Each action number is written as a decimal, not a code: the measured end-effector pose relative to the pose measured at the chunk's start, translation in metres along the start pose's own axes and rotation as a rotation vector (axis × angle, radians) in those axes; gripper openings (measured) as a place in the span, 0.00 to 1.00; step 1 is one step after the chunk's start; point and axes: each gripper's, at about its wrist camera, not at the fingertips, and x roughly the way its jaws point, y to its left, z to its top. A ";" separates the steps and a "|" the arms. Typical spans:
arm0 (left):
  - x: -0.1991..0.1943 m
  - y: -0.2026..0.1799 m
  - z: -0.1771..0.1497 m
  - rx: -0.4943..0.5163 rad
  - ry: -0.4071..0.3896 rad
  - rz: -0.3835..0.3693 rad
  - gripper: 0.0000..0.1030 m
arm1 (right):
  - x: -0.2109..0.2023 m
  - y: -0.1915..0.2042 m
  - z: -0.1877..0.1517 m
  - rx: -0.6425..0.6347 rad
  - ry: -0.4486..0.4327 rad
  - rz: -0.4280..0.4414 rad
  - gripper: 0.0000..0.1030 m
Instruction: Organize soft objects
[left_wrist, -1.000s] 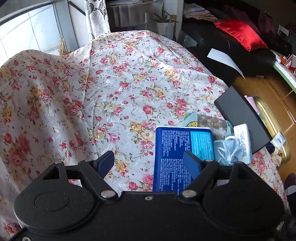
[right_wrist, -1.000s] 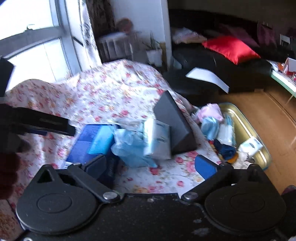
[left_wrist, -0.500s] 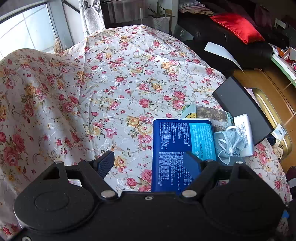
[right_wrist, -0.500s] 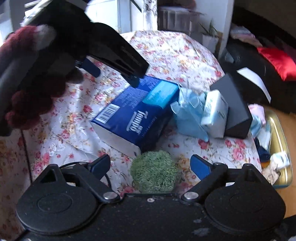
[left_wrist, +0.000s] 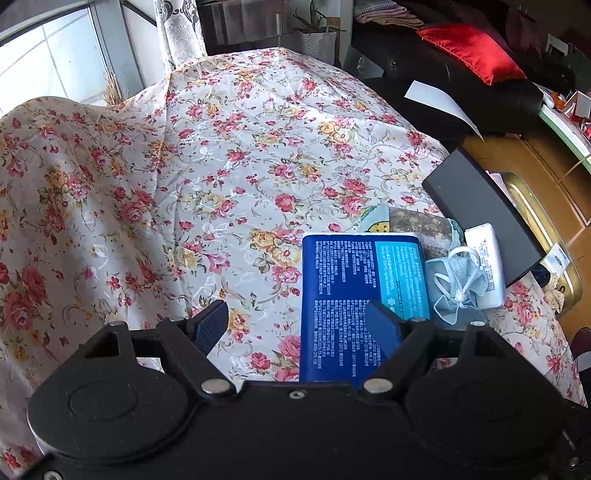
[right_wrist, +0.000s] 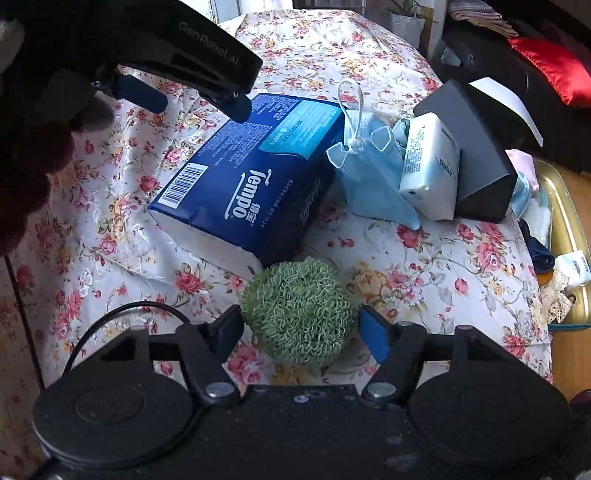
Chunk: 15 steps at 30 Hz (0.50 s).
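1. Scrubber, green, curly-fibred ball (right_wrist: 297, 310): rests on the floral cloth (right_wrist: 424, 266) at 6 o'clock in the right wrist view, between the fingers of the right gripper (right_wrist: 301, 332). It touches, or nearly touches, the near corner of the blue tissue pack (right_wrist: 255, 177) at its 11 o'clock.
2. Right gripper: jaws closing around the ball; the left pad looks just at the fibres, the right pad seems a sliver clear. Not yet a firm hold, as far as the view shows.
3. Left gripper (left_wrist: 299, 325): jaws part-open and empty, poised over the near end of the tissue pack (left_wrist: 354, 295); nothing lies between the pads.
4. Neighbours: blue drawstring pouch (right_wrist: 369, 177), white wipes packet (right_wrist: 428, 170) and dark box (right_wrist: 476, 147), clustered at 1 o'clock; gold tray (right_wrist: 565, 206) with mixed soft items at 3 o'clock, off the cloth's edge.
5. Handling note: the ball likely compresses readily, so close until the fibres give evenly on both sides, keeping the pads across its widest part.
6. Handling note: lift straight up before any sideways travel, lest the fibres snag the pack corner or drag the cloth.
7. Risk: an off-centre squeeze may roll the ball out toward 6 o'clock.
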 end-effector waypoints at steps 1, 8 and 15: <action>0.000 0.000 0.000 0.001 0.001 -0.001 0.76 | -0.002 -0.002 0.000 0.009 -0.003 0.007 0.62; -0.001 0.000 0.000 0.009 -0.010 0.001 0.76 | -0.016 -0.018 0.000 0.111 -0.030 0.006 0.61; 0.002 0.000 -0.001 0.032 -0.034 0.007 0.76 | -0.021 -0.040 -0.001 0.233 -0.036 -0.046 0.62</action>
